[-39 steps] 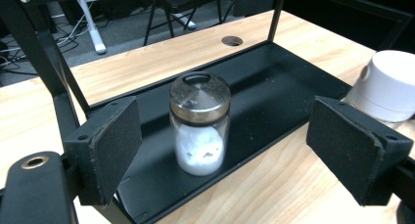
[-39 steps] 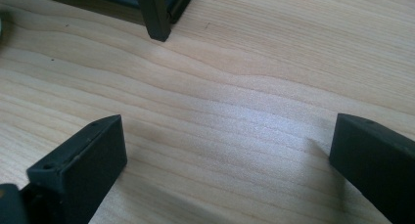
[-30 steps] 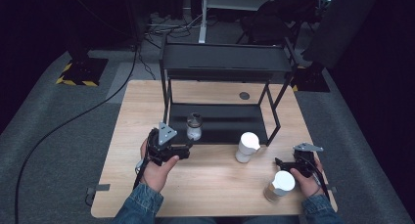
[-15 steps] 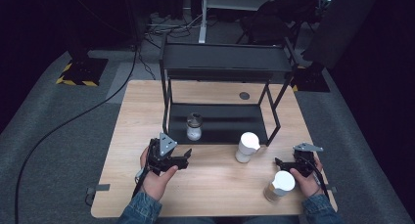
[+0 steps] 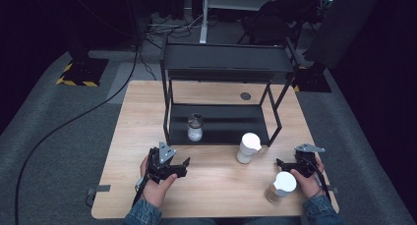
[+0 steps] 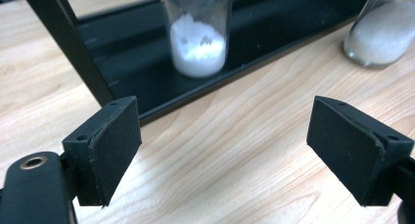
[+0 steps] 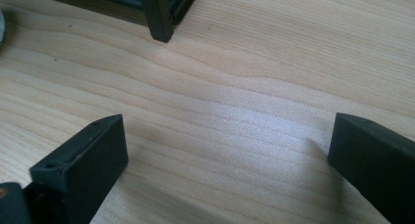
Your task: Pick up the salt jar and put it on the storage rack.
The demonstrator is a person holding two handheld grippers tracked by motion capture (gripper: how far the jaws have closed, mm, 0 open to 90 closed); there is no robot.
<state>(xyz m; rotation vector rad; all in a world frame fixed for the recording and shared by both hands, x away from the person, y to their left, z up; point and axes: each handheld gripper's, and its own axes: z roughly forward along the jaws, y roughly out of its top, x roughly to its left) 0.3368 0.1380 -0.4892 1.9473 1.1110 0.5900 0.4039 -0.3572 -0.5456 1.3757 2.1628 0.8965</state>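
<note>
Left hand-held gripper jaws wide apart, empty, low over the desk. Glass jar of white powder stands upright straight ahead on the rack's bottom shelf; left is nearer. Right hand-held gripper also agape, empty, beside a white-lidded jar, probably not touching.

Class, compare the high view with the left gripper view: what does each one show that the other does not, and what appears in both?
High view alone: the whole black rack, a third jar by the person's right hand, the right gripper and the floor cables. Left gripper view alone: the powder inside the rack jar, and the left gripper with its jaws open. Both: the rack jar, the second jar and the table.
</note>
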